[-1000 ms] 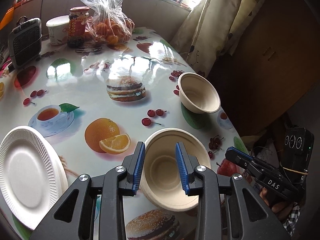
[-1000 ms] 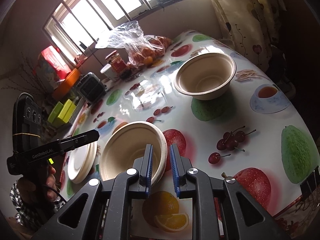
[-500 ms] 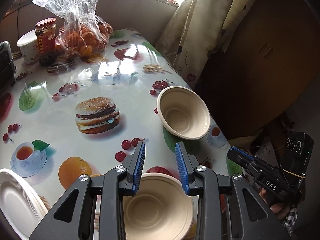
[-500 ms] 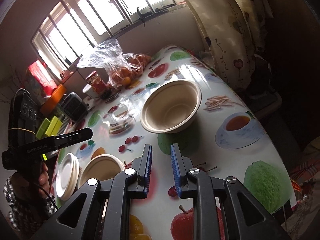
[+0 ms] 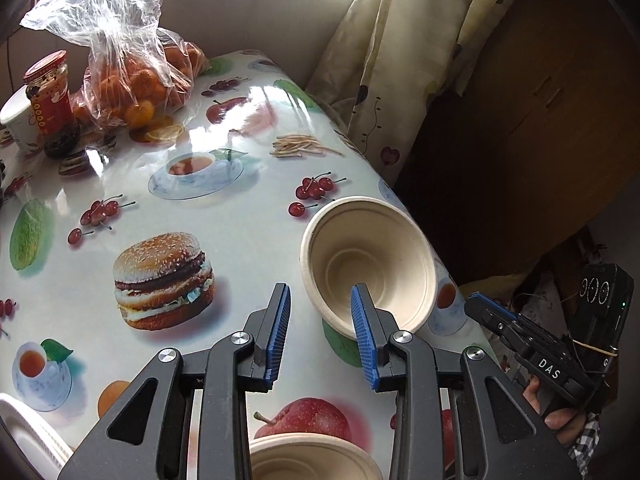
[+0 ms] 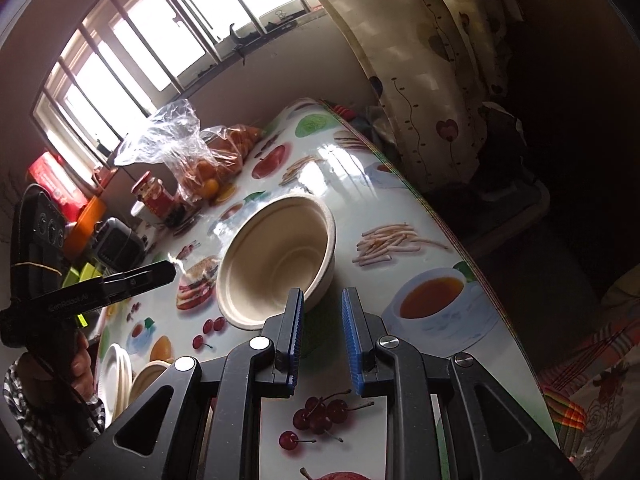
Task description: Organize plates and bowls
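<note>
Beige moulded-fibre bowl (image 5: 368, 262) stands upright near the table's right edge, empty, partly over a printed teacup and a green printed patch on the glossy oilcloth (image 5: 248, 224). Left gripper (image 5: 322, 336) hangs above the cloth with its blue-padded jaws spread and nothing between them; the right pad overlaps the bowl's near rim in this view, though contact cannot be confirmed. Right gripper (image 6: 322, 334) is likewise parted and empty, its left pad just at the near rim of the same bowl (image 6: 276, 266). A second fibre bowl (image 5: 314, 458) sits at the bottom of the left wrist view, below the left gripper, beside a printed apple. White paper plates (image 5: 28, 436) lie stacked at the lower left corner; the right wrist view shows them (image 6: 116, 376) just beside that second bowl (image 6: 150, 378). At the far end stand a clear plastic bag of oranges (image 5: 132, 60), a red-lidded jar (image 5: 52, 100) and a white cup (image 5: 16, 120), grouped closely. A patterned curtain (image 5: 404, 60) hangs beyond the table's right edge.
</note>
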Demonstrator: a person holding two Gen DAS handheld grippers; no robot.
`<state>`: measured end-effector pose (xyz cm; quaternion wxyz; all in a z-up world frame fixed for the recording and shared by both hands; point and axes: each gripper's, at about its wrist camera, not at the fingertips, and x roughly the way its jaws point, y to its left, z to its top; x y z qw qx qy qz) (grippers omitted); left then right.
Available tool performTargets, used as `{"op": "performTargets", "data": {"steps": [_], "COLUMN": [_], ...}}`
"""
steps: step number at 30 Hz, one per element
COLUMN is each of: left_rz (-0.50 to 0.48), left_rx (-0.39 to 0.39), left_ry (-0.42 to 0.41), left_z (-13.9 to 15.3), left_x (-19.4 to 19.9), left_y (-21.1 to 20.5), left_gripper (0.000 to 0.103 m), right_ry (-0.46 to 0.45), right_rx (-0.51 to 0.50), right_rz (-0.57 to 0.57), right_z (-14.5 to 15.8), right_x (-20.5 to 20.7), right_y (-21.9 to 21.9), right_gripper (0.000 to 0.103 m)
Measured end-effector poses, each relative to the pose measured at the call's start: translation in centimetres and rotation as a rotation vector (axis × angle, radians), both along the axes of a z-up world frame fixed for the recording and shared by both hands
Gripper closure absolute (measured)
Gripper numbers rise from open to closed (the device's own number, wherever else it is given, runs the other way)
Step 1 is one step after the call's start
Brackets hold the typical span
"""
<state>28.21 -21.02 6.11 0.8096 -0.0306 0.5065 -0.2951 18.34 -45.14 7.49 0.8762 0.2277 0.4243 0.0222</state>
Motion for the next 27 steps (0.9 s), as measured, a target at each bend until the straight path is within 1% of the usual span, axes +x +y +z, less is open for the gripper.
{"op": "performTargets", "data": {"steps": [4,7,9,13,15,22,27], "left_rz": [0.006,0.007,0.004,0.006,0.009,-0.007,-0.011], "left_rx": [0.019,0.025,0.031,0.014,0.019,0.021,0.023], "left_ry": [0.020,0.043,0.048,0.093,0.108,0.117,0.109], "left_z": [-0.8,-1.4,-1.7,-2.6,-3.0,-3.6,-3.6], "left_x": [1.2,2.1,2.5,3.4,3.7,3.9,3.8], "left_y": [-0.6,-1.0,-1.3,-1.6,-1.7,-2.1,-2.2], "left_gripper": [0.070,0.070,0.070,0.070,0.070,0.071,0.078], "right_ry": [0.005,0.008,0.014,0.028,0.036,0.048,0.050], "right_rx": [0.015,0.026,0.033,0.040,0.044,0.063,0.066], "right_rz": [0.004,0.012,0.019,0.020,0.020,0.028,0.030], "right_z": [-0.4,-0.7,-1.1,-1.8,-2.2,-2.9,-3.1], "right_x": [1.0,1.6,2.1,3.0,3.3,3.8,4.1], "right_y": [-0.4,-0.5,-0.4,-0.4,-0.4,-0.4,-0.4], "right_gripper": [0.083,0.079,0.078,0.078,0.078,0.078,0.078]}}
